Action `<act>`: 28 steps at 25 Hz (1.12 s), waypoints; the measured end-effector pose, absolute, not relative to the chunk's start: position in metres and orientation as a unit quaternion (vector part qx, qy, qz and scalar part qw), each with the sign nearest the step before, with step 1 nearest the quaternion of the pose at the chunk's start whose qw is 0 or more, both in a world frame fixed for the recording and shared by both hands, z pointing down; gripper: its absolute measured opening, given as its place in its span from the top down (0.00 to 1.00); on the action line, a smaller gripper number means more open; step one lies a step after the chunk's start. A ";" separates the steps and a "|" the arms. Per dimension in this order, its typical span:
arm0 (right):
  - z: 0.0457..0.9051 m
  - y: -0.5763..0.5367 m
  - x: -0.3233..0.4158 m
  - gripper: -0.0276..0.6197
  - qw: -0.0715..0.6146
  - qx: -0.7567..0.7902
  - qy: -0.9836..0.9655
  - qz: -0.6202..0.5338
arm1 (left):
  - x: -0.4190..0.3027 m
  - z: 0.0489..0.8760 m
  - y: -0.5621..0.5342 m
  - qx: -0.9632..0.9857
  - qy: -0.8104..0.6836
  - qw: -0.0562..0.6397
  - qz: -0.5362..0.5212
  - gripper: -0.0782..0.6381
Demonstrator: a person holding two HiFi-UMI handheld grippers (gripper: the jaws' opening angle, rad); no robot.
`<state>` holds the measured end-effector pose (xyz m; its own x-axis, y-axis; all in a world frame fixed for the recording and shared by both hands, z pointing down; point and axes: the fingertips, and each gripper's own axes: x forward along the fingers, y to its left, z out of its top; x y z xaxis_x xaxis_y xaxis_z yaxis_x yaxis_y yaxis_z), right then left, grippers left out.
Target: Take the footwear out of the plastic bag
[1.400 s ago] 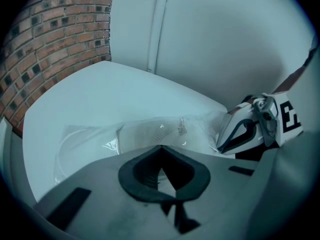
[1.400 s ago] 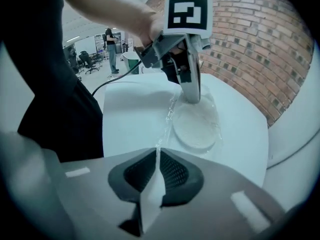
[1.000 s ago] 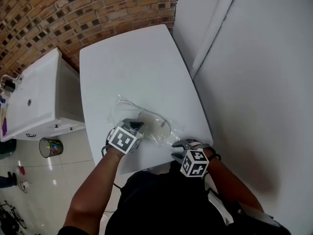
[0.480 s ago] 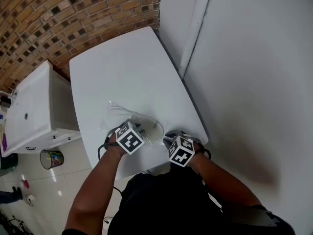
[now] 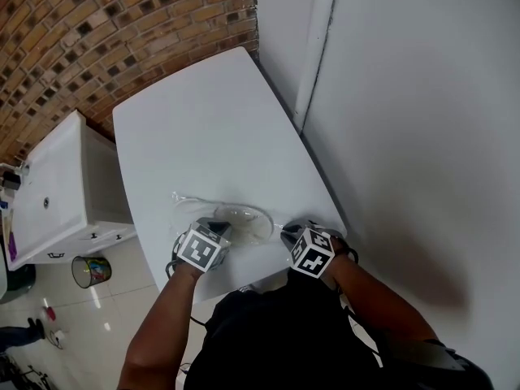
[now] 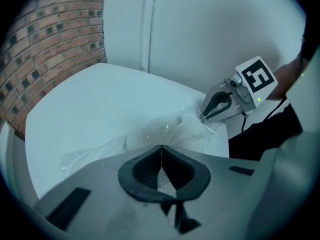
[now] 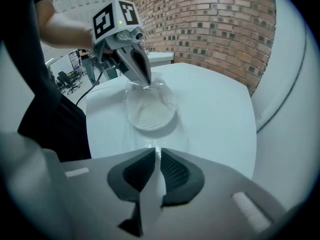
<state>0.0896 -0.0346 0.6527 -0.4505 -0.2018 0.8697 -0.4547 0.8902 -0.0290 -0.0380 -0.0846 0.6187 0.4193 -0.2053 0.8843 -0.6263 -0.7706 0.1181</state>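
A clear plastic bag [image 5: 231,218] lies near the front edge of the white table [image 5: 203,128]. Inside it is a white piece of footwear [image 7: 149,111] with a wavy-ribbed sole, seen through the film [image 6: 160,131]. My left gripper [image 5: 213,232] is shut, pinching the bag's film at its near left side; its tips [image 7: 146,84] bite the plastic beside the footwear. My right gripper [image 5: 291,236] is at the bag's near right corner, its jaws closing with a strip of film pressed between them [image 7: 158,151]. The bag stretches between the two grippers.
A white wall [image 5: 406,136] runs along the table's right side and a brick wall [image 5: 97,31] stands behind it. To the left stands a white cabinet [image 5: 57,193], with a small bin [image 5: 88,270] on the tiled floor. The person's body is at the front edge.
My right gripper moved from off the table's front corner to the bag's right corner and closed on the film. The bag is now drawn out flatter between both grippers.
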 end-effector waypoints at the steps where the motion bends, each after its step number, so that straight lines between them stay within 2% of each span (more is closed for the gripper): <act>1: 0.651 -0.036 0.093 0.90 0.487 0.198 -0.840 0.132 | -0.040 0.617 -0.081 0.812 -0.265 0.234 0.465 0.88; 5: 0.637 -0.043 0.099 0.90 0.467 0.221 -0.842 0.156 | -0.045 0.607 -0.071 0.812 -0.297 0.277 0.419 0.88; 10: 0.615 -0.038 0.070 0.89 0.361 0.230 -0.858 0.285 | -0.044 0.597 -0.063 0.815 -0.309 0.332 0.360 0.88; 14: 0.624 -0.040 0.058 0.76 0.282 0.237 -0.825 0.428 | -0.047 0.600 -0.064 0.811 -0.319 0.353 0.341 0.88; 16: 0.628 -0.041 0.054 0.76 0.253 0.236 -0.807 0.479 | -0.047 0.598 -0.064 0.814 -0.317 0.353 0.336 0.88; 21: 0.641 -0.041 0.048 0.72 0.248 0.235 -0.779 0.525 | -0.048 0.598 -0.064 0.819 -0.312 0.354 0.326 0.88; 28: 0.639 -0.050 0.034 0.68 0.204 0.225 -0.751 0.586 | -0.050 0.600 -0.064 0.820 -0.304 0.361 0.323 0.88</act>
<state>0.0340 -0.0496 0.6388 -0.8155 -0.1000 0.5701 -0.5772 0.2121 -0.7885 -0.0498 -0.0639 0.5995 0.6055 -0.2658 0.7501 -0.7328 -0.5539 0.3952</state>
